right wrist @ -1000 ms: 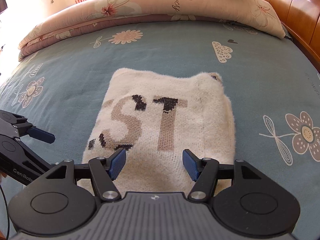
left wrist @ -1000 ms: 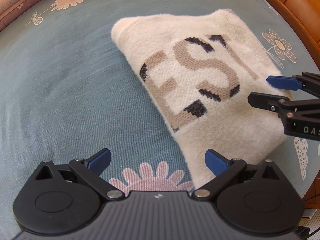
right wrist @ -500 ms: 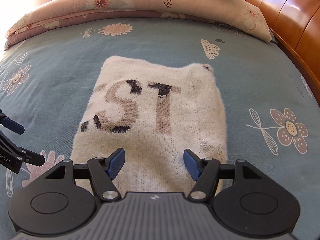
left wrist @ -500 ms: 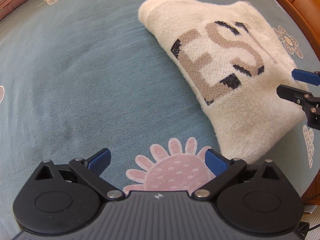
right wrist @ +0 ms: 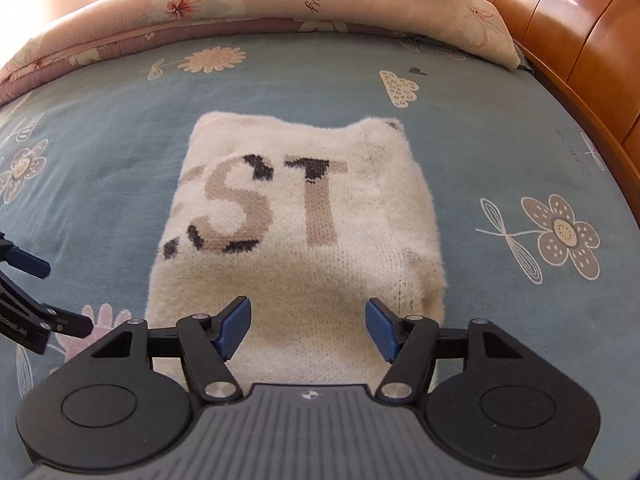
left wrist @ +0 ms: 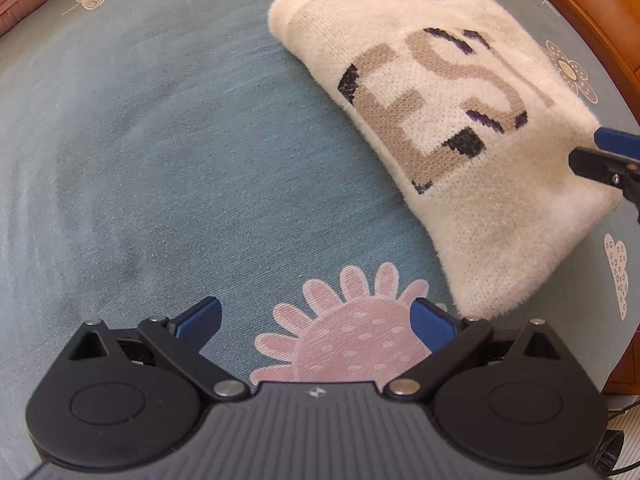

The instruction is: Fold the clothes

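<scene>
Grippers idle over folded sweater

Left gripper (left wrist: 316,322) gapes wide, empty, above a pink flower print (left wrist: 348,344). Right gripper (right wrist: 307,328) is open too, nothing pinched, over the cream knit sweater (right wrist: 296,240) folded on the blue bedsheet (right wrist: 120,120). Quilt (right wrist: 240,4) and wooden headboard (right wrist: 560,28) sit beyond.

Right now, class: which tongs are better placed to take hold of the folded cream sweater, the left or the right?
Probably the right. The right tongs stand open directly over the sweater's near edge, whereas the left tongs are open above bare bedsheet, with the sweater off to one side.
</scene>
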The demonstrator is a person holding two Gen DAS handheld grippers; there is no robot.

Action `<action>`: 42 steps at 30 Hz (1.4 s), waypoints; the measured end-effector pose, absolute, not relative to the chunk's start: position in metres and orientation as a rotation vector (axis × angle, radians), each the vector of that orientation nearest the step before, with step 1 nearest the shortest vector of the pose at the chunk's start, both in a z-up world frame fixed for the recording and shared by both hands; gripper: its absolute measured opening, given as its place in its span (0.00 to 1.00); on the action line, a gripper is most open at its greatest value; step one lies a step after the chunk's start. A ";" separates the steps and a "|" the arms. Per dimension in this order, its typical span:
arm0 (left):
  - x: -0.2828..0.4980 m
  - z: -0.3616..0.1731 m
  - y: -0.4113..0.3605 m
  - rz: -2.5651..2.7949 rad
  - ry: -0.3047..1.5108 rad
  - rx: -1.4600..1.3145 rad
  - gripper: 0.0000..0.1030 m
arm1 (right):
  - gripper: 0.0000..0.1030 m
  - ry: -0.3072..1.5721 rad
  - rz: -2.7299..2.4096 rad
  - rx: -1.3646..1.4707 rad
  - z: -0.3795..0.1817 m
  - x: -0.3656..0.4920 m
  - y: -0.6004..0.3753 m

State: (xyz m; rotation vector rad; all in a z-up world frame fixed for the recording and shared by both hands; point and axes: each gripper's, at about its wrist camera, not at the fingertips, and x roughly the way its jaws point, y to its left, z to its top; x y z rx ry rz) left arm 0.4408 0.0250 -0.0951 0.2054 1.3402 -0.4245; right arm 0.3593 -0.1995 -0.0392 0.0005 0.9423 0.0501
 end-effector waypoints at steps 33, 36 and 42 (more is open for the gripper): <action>0.426 -0.071 -0.009 -0.177 1.262 0.206 0.97 | 0.70 1.001 0.231 0.175 -0.059 0.347 -0.245; 0.426 -0.060 -0.011 -0.163 1.231 0.205 0.97 | 0.71 0.983 0.233 0.175 -0.051 0.356 -0.244; 0.431 -0.041 -0.019 -0.154 1.151 0.176 0.97 | 0.72 0.963 0.264 0.165 -0.040 0.364 -0.243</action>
